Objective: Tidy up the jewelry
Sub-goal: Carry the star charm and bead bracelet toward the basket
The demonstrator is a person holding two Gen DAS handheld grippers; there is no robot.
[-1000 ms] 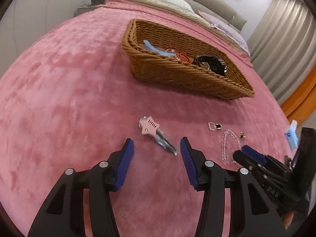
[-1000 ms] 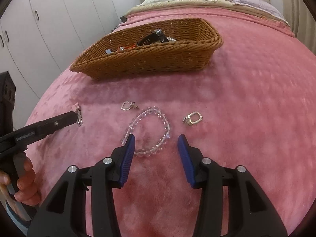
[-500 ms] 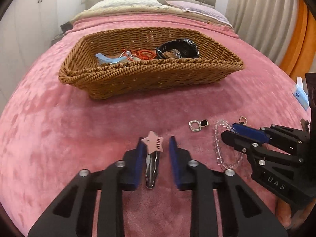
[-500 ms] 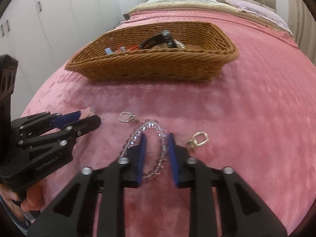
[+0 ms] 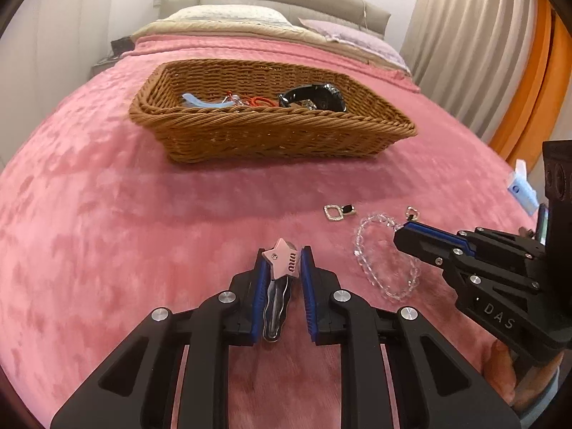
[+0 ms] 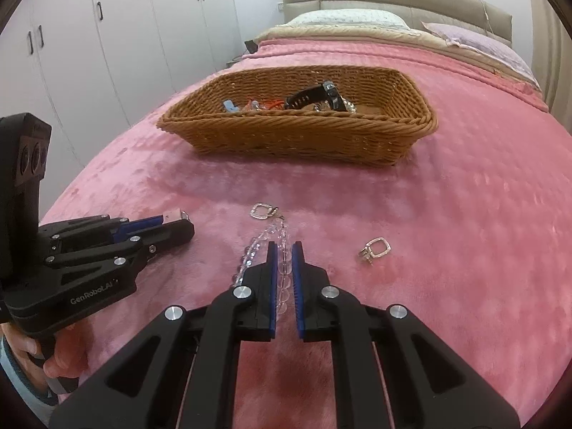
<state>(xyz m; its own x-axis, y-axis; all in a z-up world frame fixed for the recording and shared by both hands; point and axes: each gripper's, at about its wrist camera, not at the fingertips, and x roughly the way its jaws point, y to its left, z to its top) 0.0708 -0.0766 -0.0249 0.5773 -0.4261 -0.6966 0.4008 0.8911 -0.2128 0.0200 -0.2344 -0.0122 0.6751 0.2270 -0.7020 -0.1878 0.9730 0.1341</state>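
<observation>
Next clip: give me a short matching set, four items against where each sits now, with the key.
Items:
1. star hair clip
2. bead bracelet
3. black watch
4. square ring

Places:
A. in the basket
B. loose on the blanket, right of the right gripper
C. between the left gripper fingers
D. between the right gripper fingers

Pairs: 1-C, 2-D, 3-A, 4-B

Both grippers: matte black plastic linkage frames, silver round screw heads at pivots, blue ribbed pads on fingers. Left gripper [image 6: 171, 227] body printed "GenRobot.AI"; right gripper [image 5: 402, 234] printed "DAS". Bare-skinned hand [image 6: 43, 354], light blue cuff.
</observation>
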